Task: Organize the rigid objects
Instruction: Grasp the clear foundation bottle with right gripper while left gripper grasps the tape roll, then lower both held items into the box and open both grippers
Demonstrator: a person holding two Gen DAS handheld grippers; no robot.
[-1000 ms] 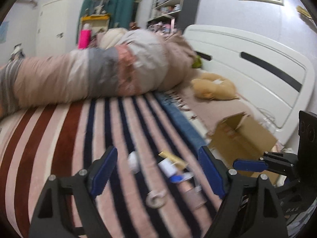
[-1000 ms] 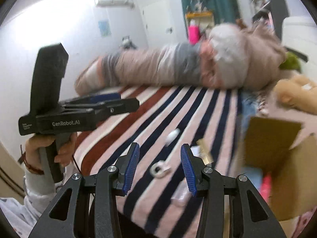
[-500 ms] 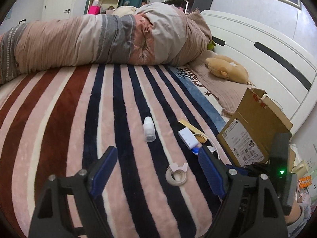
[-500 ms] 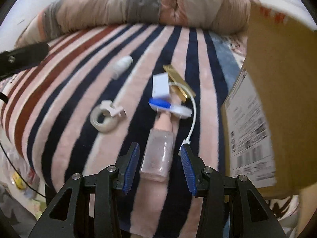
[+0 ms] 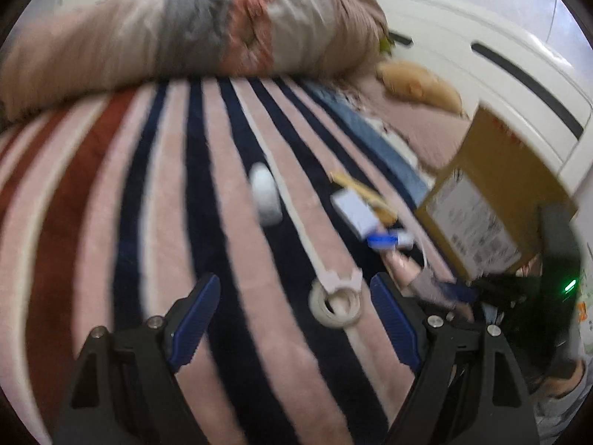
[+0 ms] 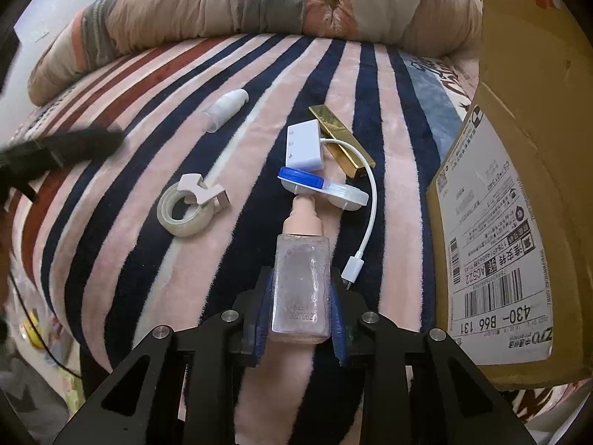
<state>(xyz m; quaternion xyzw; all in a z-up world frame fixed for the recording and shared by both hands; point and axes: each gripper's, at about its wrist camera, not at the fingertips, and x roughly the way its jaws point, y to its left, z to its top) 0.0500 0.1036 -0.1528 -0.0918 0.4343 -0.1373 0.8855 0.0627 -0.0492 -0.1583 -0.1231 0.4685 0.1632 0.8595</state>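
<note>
A clear bottle (image 6: 301, 259) with a peach pump top lies on the striped blanket (image 6: 122, 244). My right gripper (image 6: 301, 273) is closing on it, and its blue pads press on the bottle's two sides. A tape roll (image 6: 185, 211) with a pink dispenser lies to its left. Beyond are a small white bottle (image 6: 224, 109), a white adapter (image 6: 304, 144) with a cable, a gold bar (image 6: 341, 141) and a blue-lidded lens case (image 6: 322, 187). My left gripper (image 5: 294, 282) hangs open just above the blanket, with the tape roll (image 5: 335, 306) near its right finger.
An open cardboard box (image 6: 519, 185) with a shipping label stands at the right, close to the bottle. A rolled quilt (image 6: 259, 0) lies across the far side of the bed. A white headboard (image 5: 500, 74) and a plush toy (image 5: 418, 87) are at the far right.
Both grippers have come down toward the blanket. The right jaws, which stood apart around the clear bottle, have closed onto its sides. The left gripper now frames the tape roll more closely.
</note>
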